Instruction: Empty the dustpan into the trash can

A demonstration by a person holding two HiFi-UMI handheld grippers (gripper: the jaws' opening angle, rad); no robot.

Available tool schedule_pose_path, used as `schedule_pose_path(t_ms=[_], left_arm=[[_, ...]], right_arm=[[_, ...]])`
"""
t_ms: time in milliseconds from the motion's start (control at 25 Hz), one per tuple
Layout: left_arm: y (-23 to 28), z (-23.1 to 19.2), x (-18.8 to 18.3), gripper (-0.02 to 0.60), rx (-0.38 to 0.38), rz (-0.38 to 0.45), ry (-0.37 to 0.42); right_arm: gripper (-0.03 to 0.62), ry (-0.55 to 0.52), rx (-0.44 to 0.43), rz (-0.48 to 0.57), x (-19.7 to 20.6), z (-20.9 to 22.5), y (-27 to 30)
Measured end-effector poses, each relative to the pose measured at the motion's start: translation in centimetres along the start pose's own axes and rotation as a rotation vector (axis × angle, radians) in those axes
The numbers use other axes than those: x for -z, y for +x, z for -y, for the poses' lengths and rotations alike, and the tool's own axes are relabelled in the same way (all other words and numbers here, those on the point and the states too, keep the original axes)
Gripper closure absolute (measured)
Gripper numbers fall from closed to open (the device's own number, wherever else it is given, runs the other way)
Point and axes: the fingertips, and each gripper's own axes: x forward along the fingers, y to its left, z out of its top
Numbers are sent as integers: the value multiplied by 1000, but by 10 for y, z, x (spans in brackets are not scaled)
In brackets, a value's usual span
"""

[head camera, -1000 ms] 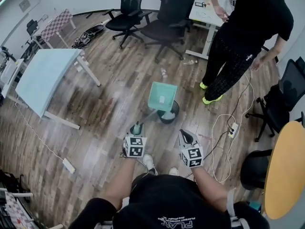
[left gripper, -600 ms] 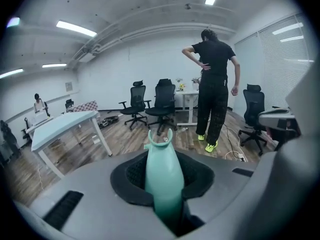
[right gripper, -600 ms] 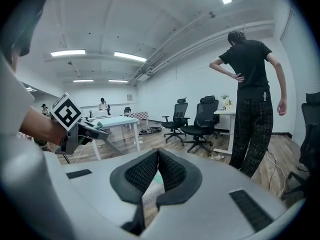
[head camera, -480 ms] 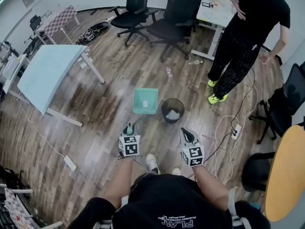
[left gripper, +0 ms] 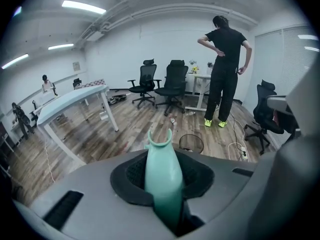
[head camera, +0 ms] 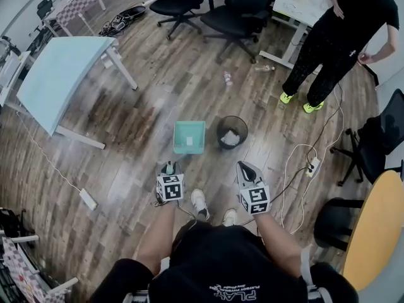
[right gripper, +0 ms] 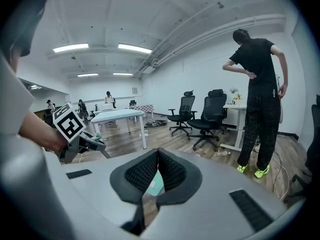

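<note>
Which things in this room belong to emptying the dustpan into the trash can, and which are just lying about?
Job in hand: dustpan, its handle clamped in the left gripper; trash can, beside the pan.

Lying about: bottle on the floor; power strip; office chairs; light table.

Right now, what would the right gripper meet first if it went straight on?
Probably the teal dustpan: it shows dead ahead of the right gripper, through the gap under its closed tips. In the head view the trash can lies near that line; depth is unclear.
</note>
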Motion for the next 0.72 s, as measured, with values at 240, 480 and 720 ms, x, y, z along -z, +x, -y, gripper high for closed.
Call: schedule_pose_path(t_ms=[240,480,720], left_arm=[[39,-2,32,483,32,-72,-5],[79,-4,42,483,54,-138,10],[109,-4,47,483,74,-175,26]], right_arm=[[569,9,-22,-54,17,-15,32],[569,19,-42,-88,24,-31,71],[569,25,-37,-98,24,-35,100]])
